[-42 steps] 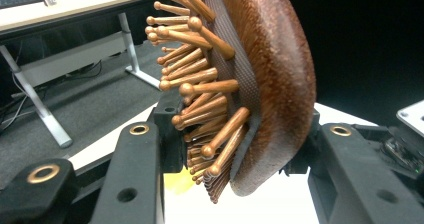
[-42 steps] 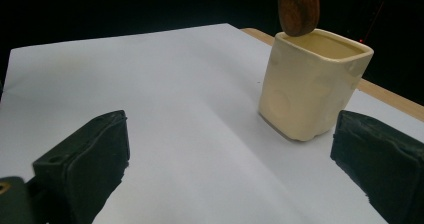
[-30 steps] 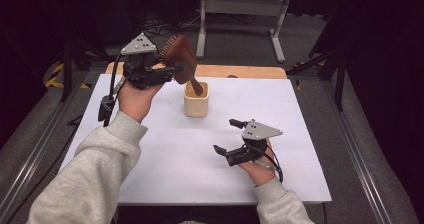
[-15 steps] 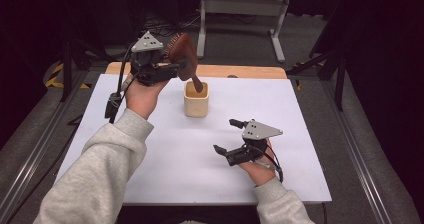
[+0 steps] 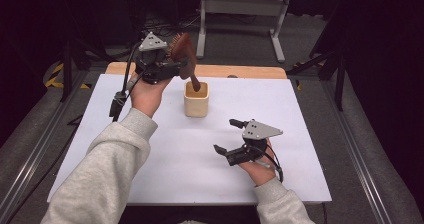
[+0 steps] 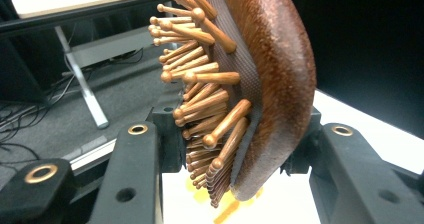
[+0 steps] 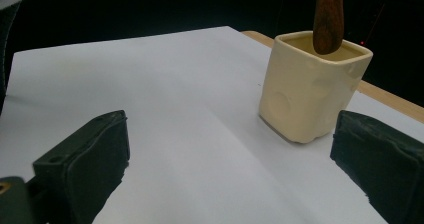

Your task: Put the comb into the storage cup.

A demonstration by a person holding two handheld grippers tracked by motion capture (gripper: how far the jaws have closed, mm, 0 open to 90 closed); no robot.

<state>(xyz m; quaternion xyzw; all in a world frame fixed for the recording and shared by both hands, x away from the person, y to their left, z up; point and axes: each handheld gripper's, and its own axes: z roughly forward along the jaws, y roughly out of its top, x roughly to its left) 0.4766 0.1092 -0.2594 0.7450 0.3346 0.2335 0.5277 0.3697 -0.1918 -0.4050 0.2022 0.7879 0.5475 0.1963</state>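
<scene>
One hairbrush (image 5: pixel 181 51), upper left of centre, clamped at its head by left gripper (image 5: pixel 172 66) | handle tip in cup (image 5: pixel 196 100) mouth | right gripper (image 5: pixel 229 136) gaped empty, lower right | risk: angled handle could tip cup

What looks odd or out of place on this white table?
Nothing is spilled or broken. The brown wooden hairbrush stands slanted, handle tip inside the cream square ceramic cup, its head clamped in the left gripper. The right gripper rests open nearby.
</scene>
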